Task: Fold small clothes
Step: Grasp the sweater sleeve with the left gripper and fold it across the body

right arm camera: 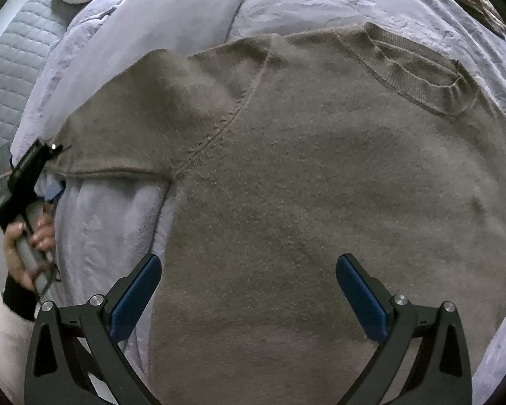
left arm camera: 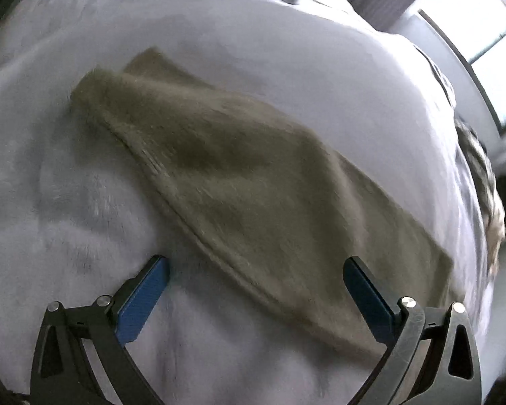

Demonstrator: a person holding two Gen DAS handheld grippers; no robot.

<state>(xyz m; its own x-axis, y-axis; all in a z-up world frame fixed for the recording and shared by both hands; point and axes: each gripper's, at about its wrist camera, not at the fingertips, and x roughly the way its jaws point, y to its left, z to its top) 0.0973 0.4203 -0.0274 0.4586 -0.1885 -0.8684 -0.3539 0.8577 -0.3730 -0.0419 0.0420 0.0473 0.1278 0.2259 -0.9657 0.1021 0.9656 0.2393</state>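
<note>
- Left hand-held gripper (left arm camera: 254, 270), jaws spread, hovers over the sweater's sleeve (left arm camera: 219, 168), likely to fold it inward.
- Right hand-held gripper (right arm camera: 248, 268), also spread, hangs above the sweater (right arm camera: 320, 175) body.
- Sweater lies flat on the bed (right arm camera: 172, 10).

Fuzzy matt knit sweater (right arm camera: 320, 185) with a ribbed collar (right arm camera: 418, 74) on a soft, wrinkled cloth blanket (right arm camera: 172, 10).

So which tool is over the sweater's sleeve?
The left tool: its view shows the sleeve; the right tool hovers over the sweater body.
</note>
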